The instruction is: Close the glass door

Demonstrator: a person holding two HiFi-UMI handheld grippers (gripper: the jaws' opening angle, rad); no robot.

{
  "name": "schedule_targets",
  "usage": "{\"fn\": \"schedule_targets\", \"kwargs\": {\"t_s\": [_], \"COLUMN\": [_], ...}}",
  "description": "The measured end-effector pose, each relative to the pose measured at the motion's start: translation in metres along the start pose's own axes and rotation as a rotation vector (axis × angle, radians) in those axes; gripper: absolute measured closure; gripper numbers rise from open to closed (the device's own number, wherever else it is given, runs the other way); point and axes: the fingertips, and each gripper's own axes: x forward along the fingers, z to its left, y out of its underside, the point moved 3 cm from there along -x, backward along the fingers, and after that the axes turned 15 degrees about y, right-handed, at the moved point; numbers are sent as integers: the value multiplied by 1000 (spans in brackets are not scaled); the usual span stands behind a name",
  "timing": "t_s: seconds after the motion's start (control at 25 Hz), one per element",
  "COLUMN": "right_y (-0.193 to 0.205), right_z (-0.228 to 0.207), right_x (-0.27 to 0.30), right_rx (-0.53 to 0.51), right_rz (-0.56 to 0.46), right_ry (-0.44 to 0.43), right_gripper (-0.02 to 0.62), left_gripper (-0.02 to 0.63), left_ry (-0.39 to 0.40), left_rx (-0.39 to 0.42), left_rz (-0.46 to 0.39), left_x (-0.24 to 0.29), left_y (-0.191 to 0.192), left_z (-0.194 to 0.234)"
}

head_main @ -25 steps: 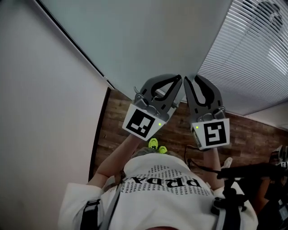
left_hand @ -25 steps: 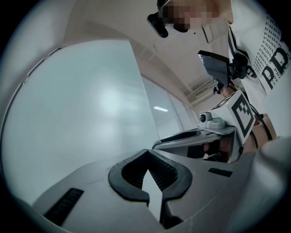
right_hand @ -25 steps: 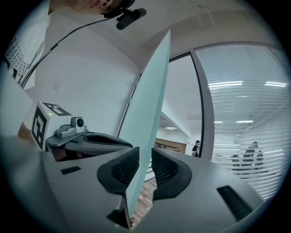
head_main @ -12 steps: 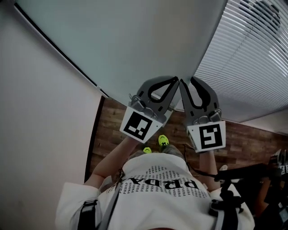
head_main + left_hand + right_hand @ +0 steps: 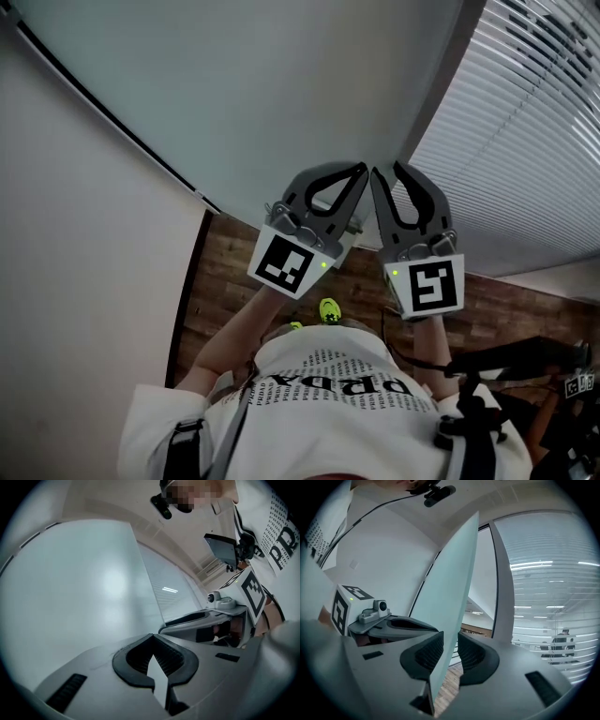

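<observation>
**Door edge between your right fingers, gap to the post beyond**

Your right gripper (image 5: 451, 638) has its fingers spread, and the free edge of the door (image 5: 454, 573) stands between them. The pad on the left-gripper side lies against or right by the glass. The other pad stands off it, with a sliver of floor (image 5: 447, 686) showing in between. So these fingers straddle the edge and do not pinch it.

Your left gripper (image 5: 152, 641) has its fingertips pressed together with nothing held. It sits just beside the right one and points at the door's broad face, not its edge. You cannot tell from here whether it touches the glass.

From the fingers the edge runs straight up, so its long axis is vertical. The panel spreads away to your left toward the wall (image 5: 84, 281). To the right of the edge comes an open gap with a room showing through it. Then comes the grey post (image 5: 499, 583), then the blinds (image 5: 543, 573). The door is near the post but apart from it, so it is not shut.

By my reading, closing means carrying that edge rightward across the gap. Your right gripper is the nearer one, set round the edge, while the left can only press on the face. Push square to the glass, or the edge may slip out of the spread fingers.
</observation>
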Motion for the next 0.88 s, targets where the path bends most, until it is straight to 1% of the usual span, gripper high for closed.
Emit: {"fn": "schedule_targets", "kwargs": {"t_s": [0.16, 0.32, 0.4, 0.48, 0.56, 0.68, 0.88], "right_y": [9, 4, 3, 1, 4, 13, 29], "right_z": [-7, -14, -13, -11, -13, -15, -15], "right_x": [11, 5, 8, 15, 24, 39, 53], "right_rx": [-19, -45, -48, -43, -37, -19, -31], "right_rz": [-9, -63, -74, -81, -75, -75, -89], "right_ry": [34, 88, 74, 57, 54, 54, 69], "right_gripper": [534, 537, 545, 580, 597, 598, 598], "left_gripper": [606, 606, 606, 606, 606, 606, 606], "left_ry": [-15, -26, -31, -30, -29, -25, -34], "left_rx": [-3, 1, 5, 21, 11, -2, -12], "left_rz": [-2, 0, -1, 2, 17, 44, 43], "left_x": [10, 13, 13, 12, 11, 14, 9], "left_y": [11, 14, 15, 13, 16, 29, 47], "left_z": [9, 13, 15, 15, 12, 10, 15]}}
